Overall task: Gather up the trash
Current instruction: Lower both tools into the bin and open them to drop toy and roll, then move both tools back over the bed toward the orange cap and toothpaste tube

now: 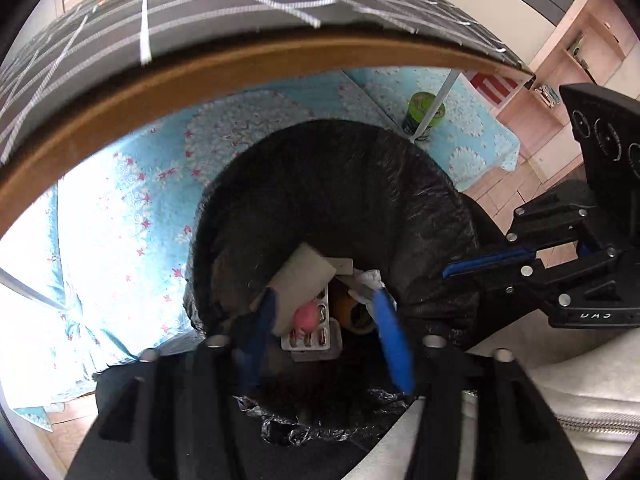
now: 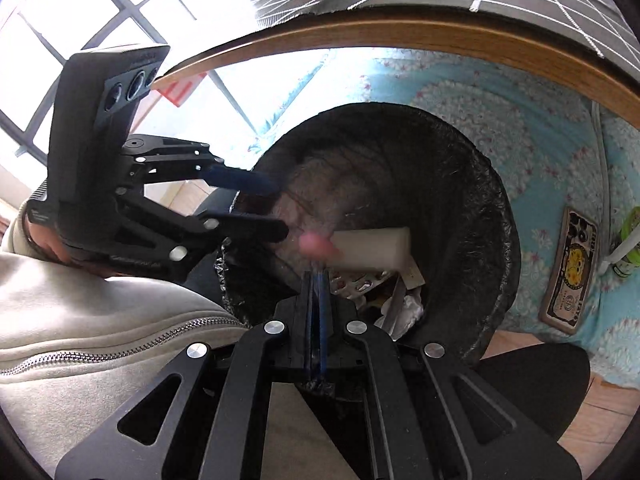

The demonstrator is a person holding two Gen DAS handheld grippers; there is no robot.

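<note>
A bin lined with a black bag [image 1: 360,184] stands under the table; it shows in the right wrist view too [image 2: 460,184]. Inside lie cardboard [image 1: 304,272], a blister pack [image 1: 312,336], crumpled white paper [image 1: 366,280] and a small pink ball [image 1: 306,317], blurred in the right wrist view [image 2: 316,243]. My left gripper [image 1: 326,312] is open above the bin, nothing between its fingers; it also shows from the right wrist [image 2: 280,208]. My right gripper [image 2: 319,276] is shut with its fingers together over the bin rim, and appears at the right of the left wrist view [image 1: 452,270].
A wooden table edge [image 1: 200,76] with a grey grid cloth [image 1: 240,0] hangs over the bin. A light blue patterned mat [image 1: 120,208] covers the floor. A green can [image 1: 424,114] stands by a white table leg [image 1: 436,104]. A banknote-print flat item [image 2: 568,268] lies on the mat.
</note>
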